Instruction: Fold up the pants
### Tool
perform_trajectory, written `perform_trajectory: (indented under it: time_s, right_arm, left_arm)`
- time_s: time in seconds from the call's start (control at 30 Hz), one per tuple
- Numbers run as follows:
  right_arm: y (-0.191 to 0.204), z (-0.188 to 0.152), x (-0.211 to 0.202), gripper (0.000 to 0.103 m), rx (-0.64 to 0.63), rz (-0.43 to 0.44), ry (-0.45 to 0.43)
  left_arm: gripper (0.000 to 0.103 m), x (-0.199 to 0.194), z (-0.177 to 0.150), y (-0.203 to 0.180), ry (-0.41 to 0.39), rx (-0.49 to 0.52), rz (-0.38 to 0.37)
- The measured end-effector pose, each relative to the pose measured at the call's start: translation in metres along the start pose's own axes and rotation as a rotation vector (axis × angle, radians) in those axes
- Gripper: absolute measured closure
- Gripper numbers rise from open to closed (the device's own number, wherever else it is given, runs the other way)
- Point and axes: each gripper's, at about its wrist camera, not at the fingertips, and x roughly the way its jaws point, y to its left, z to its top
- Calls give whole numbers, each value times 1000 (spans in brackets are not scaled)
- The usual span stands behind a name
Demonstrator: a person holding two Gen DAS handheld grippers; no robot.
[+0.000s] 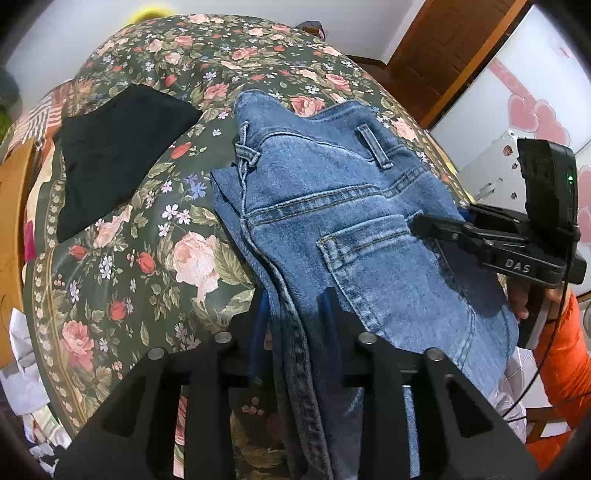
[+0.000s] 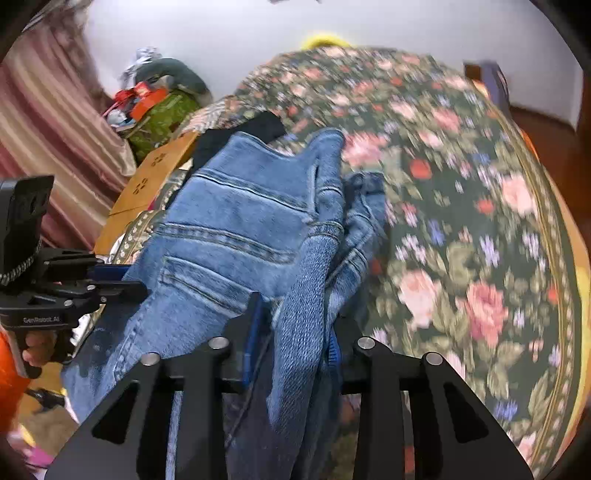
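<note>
The light is bright and soft, like daytime in a room. The left wrist picture is sharp. The jeans (image 1: 332, 221) cast only a small dark shadow near the bottom. The right wrist picture is smeared, and the flowers on the bedspread (image 2: 461, 229) look fuzzy. Both pictures bulge like a ball, bend at the sides, and go black in the corners.

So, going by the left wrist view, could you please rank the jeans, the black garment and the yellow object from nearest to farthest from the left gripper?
1. Jeans: between the fingers of the left gripper.
2. Black garment: folded on the floral bedspread, up and to the left.
3. Yellow object: beyond the bed's far edge, by the wall.
</note>
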Motion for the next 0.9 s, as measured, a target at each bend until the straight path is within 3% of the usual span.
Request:
perform_trajectory:
  time_s: [0.07,0.17,0.3,0.4,0.5,0.67,0.9]
  right_arm:
    - [-7,-5,0,67,18,9,21]
    - [-7,-17,2,59,-8,6,55]
    - [-12,-21,15,57,20,76,87]
    - [-9,-17,18,68,25,110,78]
    - [1,-14,11,80,-1,86,48]
    - [15,-1,-2,84,-42,74,1]
    - [53,50,-24,85,-132,83,-128]
  left_arm:
    - [62,8,4,0,8,-1,-18]
    - [62,22,9,7,23,-39,-72]
    - [63,33,13,27,46,-164,-181]
    - [76,26,11,18,10,-134,-141]
    - [80,15,12,6,-14,-98,-77]
    - [81,-19,13,-2,-90,-50,-33]
    - [81,-81,33,23,-240,-57,18]
